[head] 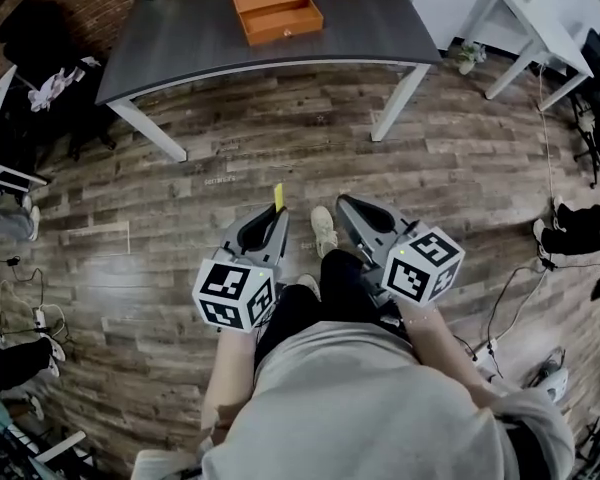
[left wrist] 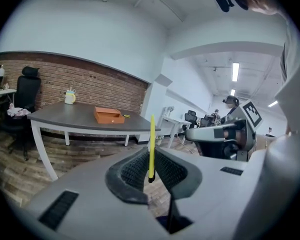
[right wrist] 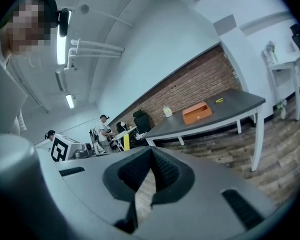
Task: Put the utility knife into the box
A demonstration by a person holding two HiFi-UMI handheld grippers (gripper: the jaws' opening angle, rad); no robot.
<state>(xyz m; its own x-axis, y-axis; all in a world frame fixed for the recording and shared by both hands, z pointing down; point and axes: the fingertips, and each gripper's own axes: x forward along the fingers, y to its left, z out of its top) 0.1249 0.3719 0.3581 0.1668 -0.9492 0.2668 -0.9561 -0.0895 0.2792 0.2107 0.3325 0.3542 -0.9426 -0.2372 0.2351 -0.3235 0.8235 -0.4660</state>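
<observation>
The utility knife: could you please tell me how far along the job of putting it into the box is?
Done: the utility knife is picked up, clamped in the left gripper. In hand: the carry, as the person stands on the floor, well short of the table. Left: reaching the orange box on the table and putting the knife inside. The right gripper is shut and empty.

Two grippers (head: 276, 214) (head: 343, 202), one utility knife (head: 278, 196), one orange box (head: 277, 10) — and two tables (head: 180, 38) (head: 545, 23) (one dark, one white).
</observation>
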